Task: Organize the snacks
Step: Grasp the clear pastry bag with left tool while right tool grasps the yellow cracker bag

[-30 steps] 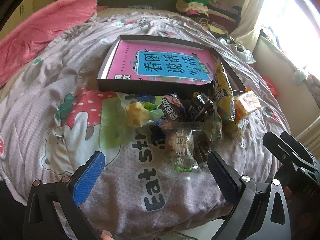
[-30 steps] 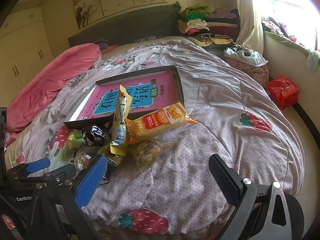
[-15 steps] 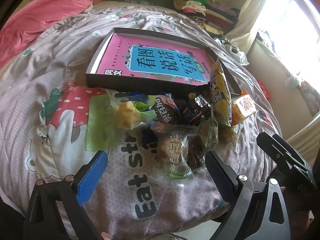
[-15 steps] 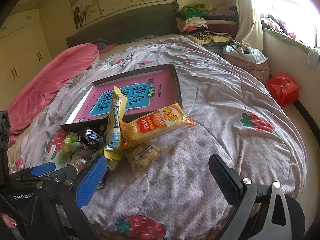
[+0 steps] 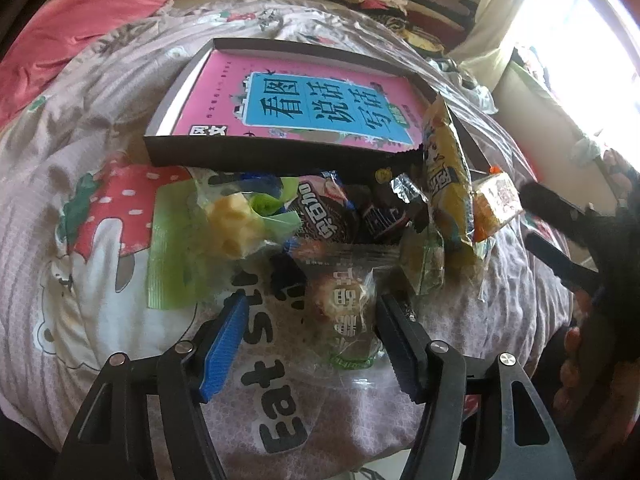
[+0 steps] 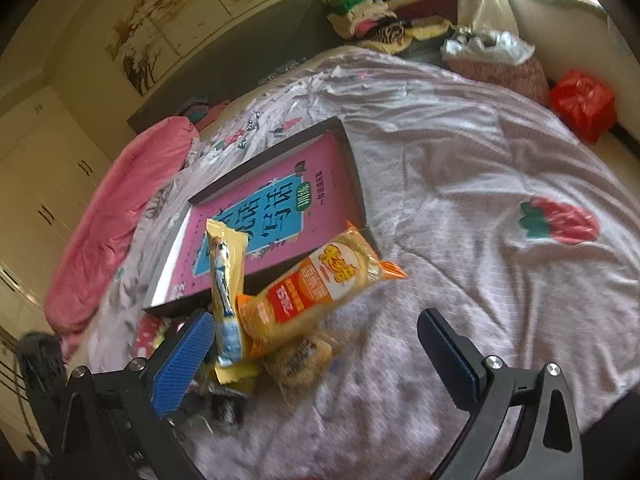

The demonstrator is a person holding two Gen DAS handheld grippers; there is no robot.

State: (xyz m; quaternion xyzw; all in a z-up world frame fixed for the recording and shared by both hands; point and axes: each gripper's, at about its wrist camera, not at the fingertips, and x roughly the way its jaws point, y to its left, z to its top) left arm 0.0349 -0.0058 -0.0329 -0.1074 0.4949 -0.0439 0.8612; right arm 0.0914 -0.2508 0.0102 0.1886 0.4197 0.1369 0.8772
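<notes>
Since a second ago the left tool point(image 5: 310, 330) has pushed forward and its jaws have drawn in from wide to a narrow gap, so the clear-wrapped pastry point(image 5: 346, 314) now sits between the fingers, not yet pinched as far as I can tell. The right tool point(image 6: 316, 344) has tipped and slid toward the pile; its jaws remain wide and it holds nothing.

To do this grasp well, in my judgement, the left tool should close on the firm body of the pastry, not on the loose film at its near end, then lift straight up so the neighbours are not dragged along. The crinkly wrapper will likely slip if only the seal is caught.

Counting outward from the left tool: one clear-wrapped pastry between the fingers; ahead and left, one green-edged packet point(image 5: 176, 248) showing a yellow cake; straight ahead, one brown cookie packet point(image 5: 320, 220) and at least one dark candy bar point(image 5: 386, 220), with smaller wrappers beneath that I cannot separate; ahead and right, one tall yellow packet point(image 5: 446, 184) leaning on the tray, and one orange packet point(image 5: 496, 204) beside it. From the right tool, a small biscuit packet point(image 6: 298, 360) lies between its fingers. Farthest off on the bed point(image 5: 100, 128), one dark tray point(image 5: 256, 150) holds one pink book point(image 5: 308, 96).
</notes>
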